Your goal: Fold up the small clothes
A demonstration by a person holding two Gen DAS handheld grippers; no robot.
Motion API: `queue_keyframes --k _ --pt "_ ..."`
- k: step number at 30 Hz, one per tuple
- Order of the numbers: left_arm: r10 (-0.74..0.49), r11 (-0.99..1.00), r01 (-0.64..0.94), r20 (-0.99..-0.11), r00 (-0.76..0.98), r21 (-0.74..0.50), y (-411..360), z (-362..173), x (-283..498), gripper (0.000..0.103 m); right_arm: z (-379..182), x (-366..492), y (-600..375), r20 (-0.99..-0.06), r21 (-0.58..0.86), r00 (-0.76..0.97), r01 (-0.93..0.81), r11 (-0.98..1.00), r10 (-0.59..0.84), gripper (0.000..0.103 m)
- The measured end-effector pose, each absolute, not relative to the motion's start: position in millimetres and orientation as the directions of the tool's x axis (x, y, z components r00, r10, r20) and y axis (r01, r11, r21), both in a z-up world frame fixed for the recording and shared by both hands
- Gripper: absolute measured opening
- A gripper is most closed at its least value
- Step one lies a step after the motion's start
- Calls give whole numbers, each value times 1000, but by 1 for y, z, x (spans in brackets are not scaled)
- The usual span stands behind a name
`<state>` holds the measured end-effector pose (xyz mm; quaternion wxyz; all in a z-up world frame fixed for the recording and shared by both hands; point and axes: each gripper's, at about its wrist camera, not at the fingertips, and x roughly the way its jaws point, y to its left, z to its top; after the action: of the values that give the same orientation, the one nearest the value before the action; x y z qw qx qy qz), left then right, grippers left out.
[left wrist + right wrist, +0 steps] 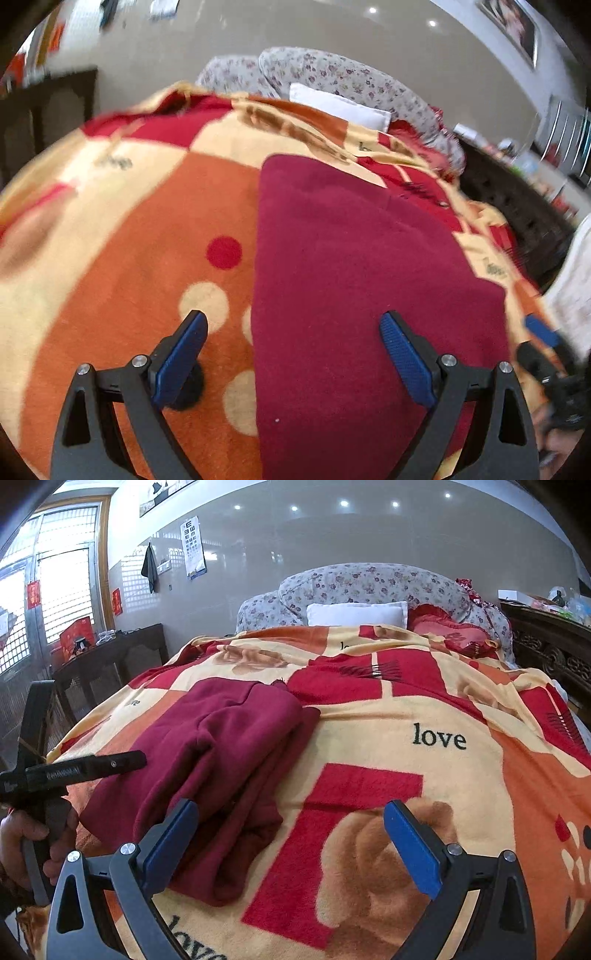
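Both grippers hang over the bed with jaws spread wide and empty: the left gripper [293, 354] above the near end of the garment [351, 266], the right gripper [291, 834] just beside it. The maroon garment lies folded on the blanket [424, 716]. Beyond it sits a pillow [356, 613].

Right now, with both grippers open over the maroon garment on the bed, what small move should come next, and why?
Probably lower the right gripper onto the near edge of the maroon garment and pinch it. The garment lies bunched and only partly folded on the blanket, and neither the right nor the left gripper holds anything.
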<state>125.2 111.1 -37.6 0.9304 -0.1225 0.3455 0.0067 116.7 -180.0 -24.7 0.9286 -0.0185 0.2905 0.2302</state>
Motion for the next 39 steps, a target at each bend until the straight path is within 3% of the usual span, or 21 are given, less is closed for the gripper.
queue_keyframes --k 3,22,27,29,35,39 --pt "-21 980 -112 -642 767 -166 106 -35 122 94 -25 116 -180 -545 95 729 -436 895 413 103" --pt "-31 977 -114 -644 764 -183 111 -36 121 95 -25 114 -179 -545 86 736 -427 900 401 103" --pt "-99 959 -87 -606 789 -270 123 -31 112 95 -23 113 -183 -535 100 742 -420 902 404 103" --pt "-121 946 -96 -608 785 -311 137 -29 111 95 -20 111 -194 -509 147 759 -390 909 407 103" --pt "-224 887 -111 -628 746 -448 171 -38 124 95 -4 121 -250 -404 489 730 -337 804 551 103" --pt "-376 853 -12 -631 679 -522 145 -51 142 95 -16 152 -225 -341 713 513 -405 572 788 103"
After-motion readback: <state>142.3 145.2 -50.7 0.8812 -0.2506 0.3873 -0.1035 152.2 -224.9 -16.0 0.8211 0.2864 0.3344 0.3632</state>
